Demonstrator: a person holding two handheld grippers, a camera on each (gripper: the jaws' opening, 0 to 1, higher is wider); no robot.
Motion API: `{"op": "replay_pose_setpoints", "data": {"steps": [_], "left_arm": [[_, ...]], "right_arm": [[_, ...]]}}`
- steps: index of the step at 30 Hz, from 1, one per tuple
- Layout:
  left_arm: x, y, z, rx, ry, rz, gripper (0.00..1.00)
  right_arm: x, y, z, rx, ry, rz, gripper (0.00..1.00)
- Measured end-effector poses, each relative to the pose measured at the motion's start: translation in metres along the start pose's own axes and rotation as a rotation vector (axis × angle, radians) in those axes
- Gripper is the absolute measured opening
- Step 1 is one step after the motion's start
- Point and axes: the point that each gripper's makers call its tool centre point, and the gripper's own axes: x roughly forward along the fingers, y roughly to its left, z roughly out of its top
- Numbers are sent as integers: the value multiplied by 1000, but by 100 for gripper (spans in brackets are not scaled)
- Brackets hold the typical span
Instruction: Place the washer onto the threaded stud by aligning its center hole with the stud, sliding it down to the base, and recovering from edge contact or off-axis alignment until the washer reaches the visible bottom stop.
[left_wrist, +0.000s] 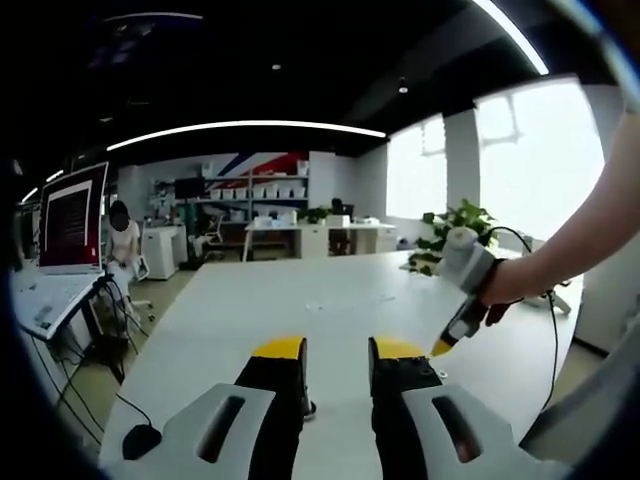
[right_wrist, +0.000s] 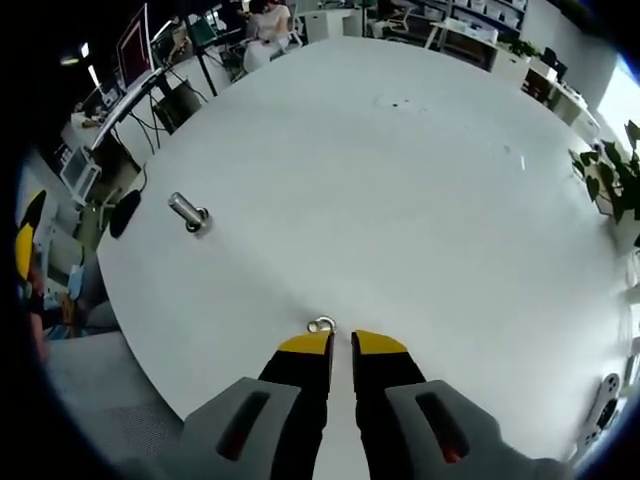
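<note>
Washer on the white table at the right gripper's tips, stud standing well apart

The washer (right_wrist: 321, 325) lies flat just ahead of the right gripper (right_wrist: 341, 343), whose jaws are nearly together and hold nothing; the threaded stud (right_wrist: 188, 212) stands near the table (right_wrist: 420, 200) edge. The left gripper (left_wrist: 336, 349) hovers slightly parted and empty

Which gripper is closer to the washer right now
Right. The right gripper has its tips just short of the washer on the white table. The left gripper hovers off near the table's edge.
</note>
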Motion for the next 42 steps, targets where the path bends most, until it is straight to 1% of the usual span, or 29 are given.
{"op": "replay_pose_setpoints", "data": {"steps": [18, 32, 42], "left_arm": [[1, 0, -1, -4, 3, -3, 23], [1, -1, -1, -8, 1, -4, 23], [0, 0, -1, -11, 3, -3, 23]], "right_arm": [[1, -1, -10, 12, 17, -1, 9], [4, -4, -14, 16, 29, -4, 9], [10, -6, -28, 24, 58, -4, 9]]}}
